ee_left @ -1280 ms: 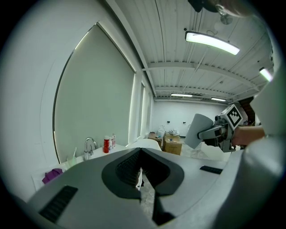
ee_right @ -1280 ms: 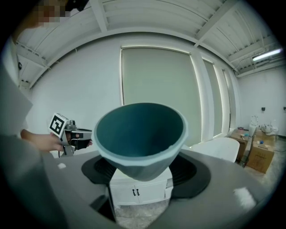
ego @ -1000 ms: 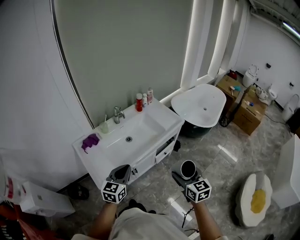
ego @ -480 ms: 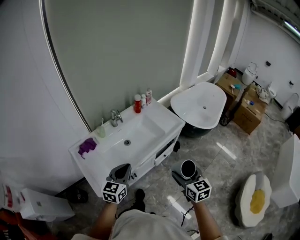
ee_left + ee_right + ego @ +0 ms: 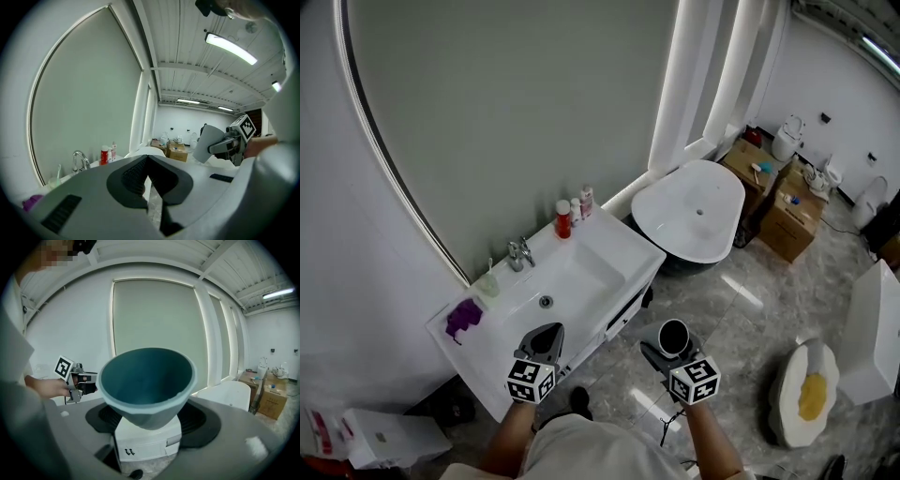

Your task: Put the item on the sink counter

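Sink counter (image 5: 623,246) has drifted left in head view; approach likely under way, placing not begun. Right gripper (image 5: 671,345) jaws wide, pinching teal cup (image 5: 674,334) above floor, short of counter. Left gripper (image 5: 546,339) pressed together, empty.

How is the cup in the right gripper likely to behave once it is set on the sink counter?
The cup tapers from a wide mouth to a narrow base, so it may tip if nudged. It keeps its shape between the wide-set jaws of the right gripper, so it is probably rigid. It looks empty, hence likely light.
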The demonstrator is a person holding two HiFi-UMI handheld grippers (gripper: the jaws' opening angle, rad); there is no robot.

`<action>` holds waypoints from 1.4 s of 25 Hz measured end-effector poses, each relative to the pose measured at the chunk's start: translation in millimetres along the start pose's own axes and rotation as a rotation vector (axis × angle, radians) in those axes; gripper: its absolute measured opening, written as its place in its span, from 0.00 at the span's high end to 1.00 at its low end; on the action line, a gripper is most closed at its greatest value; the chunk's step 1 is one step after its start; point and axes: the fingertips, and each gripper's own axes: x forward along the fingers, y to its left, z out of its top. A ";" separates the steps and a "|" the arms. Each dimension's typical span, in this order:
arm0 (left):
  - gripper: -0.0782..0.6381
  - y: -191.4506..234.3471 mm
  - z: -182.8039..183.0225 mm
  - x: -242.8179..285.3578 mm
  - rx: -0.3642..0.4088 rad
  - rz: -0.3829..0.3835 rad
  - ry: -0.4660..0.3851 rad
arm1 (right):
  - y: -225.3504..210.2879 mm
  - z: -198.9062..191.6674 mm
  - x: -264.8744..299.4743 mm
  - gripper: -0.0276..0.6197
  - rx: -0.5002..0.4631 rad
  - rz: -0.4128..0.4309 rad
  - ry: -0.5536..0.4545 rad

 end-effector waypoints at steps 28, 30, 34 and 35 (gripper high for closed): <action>0.88 98.1 11.5 91.8 -0.040 -0.027 0.034 | -32.1 32.2 130.5 0.39 -0.012 -0.003 0.068; 0.88 100.8 12.7 99.0 -0.041 -0.007 0.031 | -42.4 34.8 142.4 0.39 -0.017 0.018 0.072; 0.88 107.5 15.4 115.8 -0.058 0.043 0.029 | -64.6 37.2 171.4 0.39 -0.041 0.076 0.093; 0.88 108.1 16.5 120.7 -0.066 0.058 0.025 | -70.7 37.7 178.4 0.39 -0.054 0.093 0.102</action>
